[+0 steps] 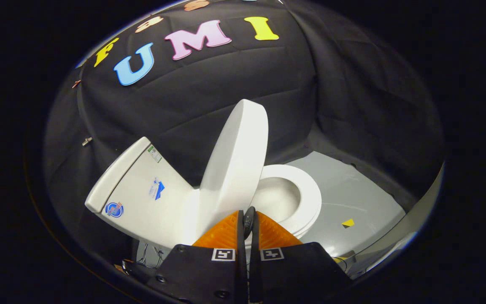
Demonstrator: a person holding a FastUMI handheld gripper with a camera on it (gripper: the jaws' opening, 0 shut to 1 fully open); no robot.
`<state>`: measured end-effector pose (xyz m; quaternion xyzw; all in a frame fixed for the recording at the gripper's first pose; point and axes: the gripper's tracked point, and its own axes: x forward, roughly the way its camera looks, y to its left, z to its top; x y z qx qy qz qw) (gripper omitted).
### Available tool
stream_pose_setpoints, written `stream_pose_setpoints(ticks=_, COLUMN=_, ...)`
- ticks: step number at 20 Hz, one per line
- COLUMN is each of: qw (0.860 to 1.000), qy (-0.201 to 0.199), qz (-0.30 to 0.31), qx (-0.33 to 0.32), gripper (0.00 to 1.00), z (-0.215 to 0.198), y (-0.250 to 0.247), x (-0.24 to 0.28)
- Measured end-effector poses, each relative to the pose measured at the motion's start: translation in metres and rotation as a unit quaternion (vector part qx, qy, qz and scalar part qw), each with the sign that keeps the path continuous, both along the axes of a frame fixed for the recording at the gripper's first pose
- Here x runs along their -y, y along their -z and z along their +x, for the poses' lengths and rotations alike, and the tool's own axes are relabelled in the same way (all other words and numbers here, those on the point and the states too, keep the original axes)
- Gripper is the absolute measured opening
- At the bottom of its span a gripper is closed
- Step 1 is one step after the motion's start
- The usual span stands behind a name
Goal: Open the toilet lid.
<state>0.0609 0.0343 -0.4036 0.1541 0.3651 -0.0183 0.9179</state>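
Note:
A white toilet stands on the grey floor, seen tilted. Its lid [234, 164] is raised, standing nearly upright between the tank [141, 190] and the bowl. The seat ring [306, 190] lies down around the open bowl [276, 198]. My gripper [249, 217] is shut, its two fingers pressed together with just a thin slit between them and nothing gripped. The fingertips [230, 228] sit just below the lid's lower front edge, close to it; I cannot tell whether they touch it.
The grey floor mat [352, 194] spreads beyond the bowl, with a small yellow marker [348, 222] on it. Black cloth walls close in behind and beside the toilet. Some thin cables [148, 253] lie on the floor under the tank.

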Motion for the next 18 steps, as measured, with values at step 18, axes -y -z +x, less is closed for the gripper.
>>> stream_pose_setpoints(ticks=18, qw=0.981, qy=-0.173, qz=-0.020, qx=0.086, gripper=0.11, z=-0.008, y=-0.077, x=-0.195)
